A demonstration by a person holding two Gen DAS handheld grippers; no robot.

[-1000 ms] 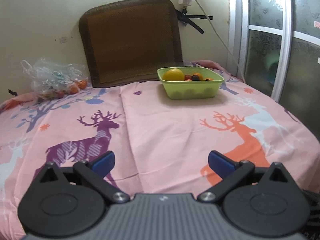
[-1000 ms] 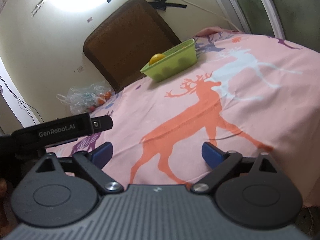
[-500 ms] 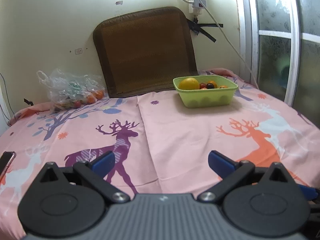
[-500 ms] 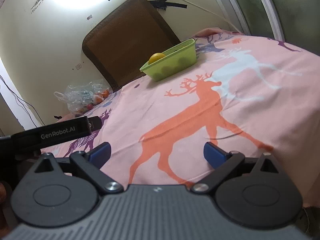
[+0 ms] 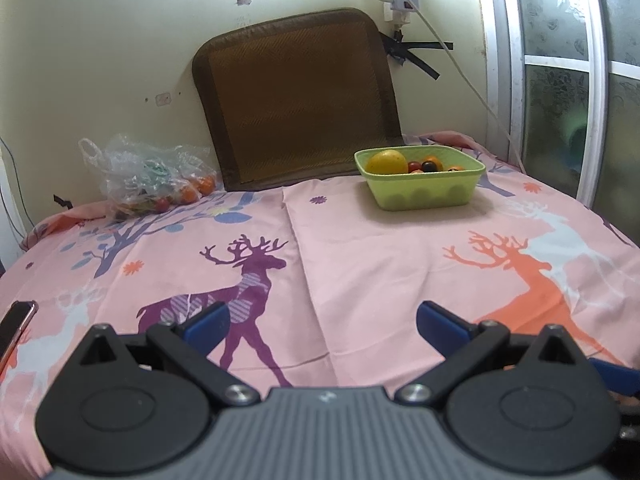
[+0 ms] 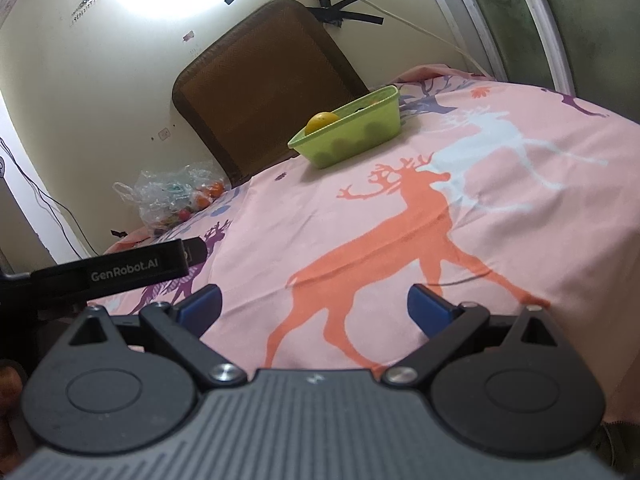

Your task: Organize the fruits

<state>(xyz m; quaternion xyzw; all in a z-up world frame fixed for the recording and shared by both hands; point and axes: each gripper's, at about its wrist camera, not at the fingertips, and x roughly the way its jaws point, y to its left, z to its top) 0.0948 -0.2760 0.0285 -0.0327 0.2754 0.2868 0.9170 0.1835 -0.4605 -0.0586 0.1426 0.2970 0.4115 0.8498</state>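
A lime green basket (image 5: 424, 194) (image 6: 352, 142) sits at the far right of the pink deer-print cloth (image 5: 360, 248), holding a yellow fruit (image 5: 386, 162) (image 6: 321, 121) and a few small red, dark and orange fruits (image 5: 429, 165). A clear plastic bag (image 5: 148, 172) (image 6: 176, 196) with orange and red fruits lies at the far left by the wall. My left gripper (image 5: 322, 320) is open and empty over the near cloth, far from both. My right gripper (image 6: 316, 304) is also open and empty above the near edge.
A brown mat (image 5: 296, 100) leans on the wall behind the basket. A phone (image 5: 16, 326) lies at the near left edge. A cable (image 5: 460, 64) hangs from a wall socket by the window frame. The left gripper's body (image 6: 120, 268) shows in the right wrist view.
The left view has swung left and pulled back, so the basket now sits further right and the phone has come into view. The right gripper has tilted slightly. Both grippers stay open.
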